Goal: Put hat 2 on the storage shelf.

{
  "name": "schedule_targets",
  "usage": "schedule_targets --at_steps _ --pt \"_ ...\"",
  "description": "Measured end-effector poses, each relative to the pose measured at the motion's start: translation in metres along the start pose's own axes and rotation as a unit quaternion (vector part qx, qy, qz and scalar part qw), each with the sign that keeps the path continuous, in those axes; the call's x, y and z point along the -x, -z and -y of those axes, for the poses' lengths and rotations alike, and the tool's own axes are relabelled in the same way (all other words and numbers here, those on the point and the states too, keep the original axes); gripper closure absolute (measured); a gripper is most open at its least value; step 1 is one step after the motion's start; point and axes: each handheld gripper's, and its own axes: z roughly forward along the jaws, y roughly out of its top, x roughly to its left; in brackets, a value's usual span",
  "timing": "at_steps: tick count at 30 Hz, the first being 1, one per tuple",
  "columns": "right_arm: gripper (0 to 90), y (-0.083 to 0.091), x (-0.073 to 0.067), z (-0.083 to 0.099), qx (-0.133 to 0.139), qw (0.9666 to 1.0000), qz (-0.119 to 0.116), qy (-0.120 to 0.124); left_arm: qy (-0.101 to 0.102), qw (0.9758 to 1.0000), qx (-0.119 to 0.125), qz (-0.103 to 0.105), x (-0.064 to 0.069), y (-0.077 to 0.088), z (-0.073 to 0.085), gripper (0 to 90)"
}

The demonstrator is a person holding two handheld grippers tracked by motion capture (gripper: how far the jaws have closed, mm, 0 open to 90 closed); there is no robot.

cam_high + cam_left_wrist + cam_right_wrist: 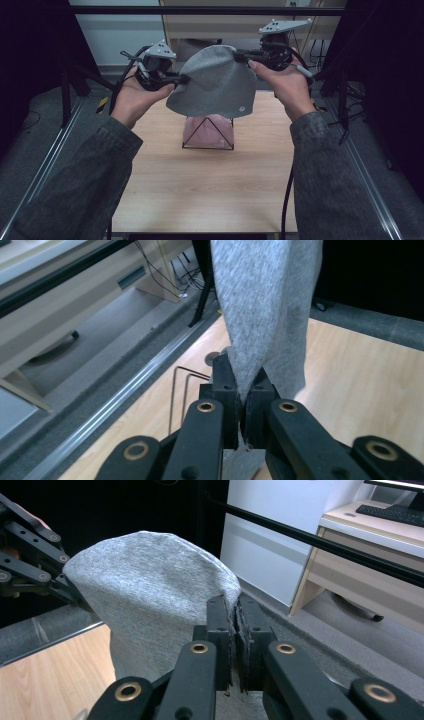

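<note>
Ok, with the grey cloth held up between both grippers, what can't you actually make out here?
- Pink thing on the wire stand, high view: its top is hidden by the grey cloth.
- Small round mark on the cloth, high view: too small to read.
- Wire stand, left gripper view: partly hidden behind the left gripper.
- Cloth's lower edge, right gripper view: hidden behind the right gripper.
</note>
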Motion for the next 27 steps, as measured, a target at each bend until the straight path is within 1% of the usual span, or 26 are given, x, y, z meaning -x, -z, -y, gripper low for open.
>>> schedule_targets --at_steps 3,6,8,10,12,14,17,20,22,24,27 --pt "86.4 -0.007 0.009 0.003 0.003 0.9999 0.008 -0.006 0.010 0.9999 0.011 -0.005 -0.006 -0.008 -0.001 86.7" --pt "86.3 -0.011 0.016 0.004 0.009 0.9999 0.012 -0.006 0.014 0.9997 0.014 -0.013 -0.012 -0.016 -0.001 86.7" --pt "86.3 -0.016 0.021 0.005 0.009 0.9998 0.015 -0.011 0.023 0.9995 0.015 -0.012 -0.018 -0.020 -0.001 86.7" --pt "86.3 -0.022 0.025 0.007 0.007 0.9997 0.019 -0.014 0.022 0.9994 0.020 -0.019 -0.022 -0.024 -0.001 86.7" --pt "86.3 -0.027 0.028 0.009 0.009 0.9996 0.019 -0.017 0.022 0.9994 0.020 -0.019 -0.026 -0.028 -0.002 86.7" --pt "86.3 -0.032 0.031 0.011 0.006 0.9995 0.023 -0.018 0.022 0.9995 0.014 -0.020 -0.030 -0.034 -0.001 86.6" --pt "86.3 -0.040 0.038 0.015 -0.002 0.9993 0.027 -0.026 0.023 0.9995 0.010 -0.019 -0.036 -0.043 0.001 86.7" --pt "86.3 -0.047 0.045 0.019 -0.012 0.9990 0.032 -0.027 0.025 0.9994 0.007 -0.021 -0.042 -0.055 0.003 86.6" --pt "86.3 -0.050 0.048 0.022 -0.014 0.9988 0.036 -0.029 0.030 0.9993 0.006 -0.020 -0.045 -0.062 0.005 86.6" --pt "86.3 -0.052 0.051 0.025 -0.015 0.9986 0.038 -0.033 0.030 0.9993 0.007 -0.020 -0.046 -0.067 0.007 86.6" --pt "86.3 -0.054 0.053 0.028 -0.022 0.9985 0.037 -0.034 0.030 0.9993 0.000 -0.021 -0.048 -0.073 0.011 86.6"
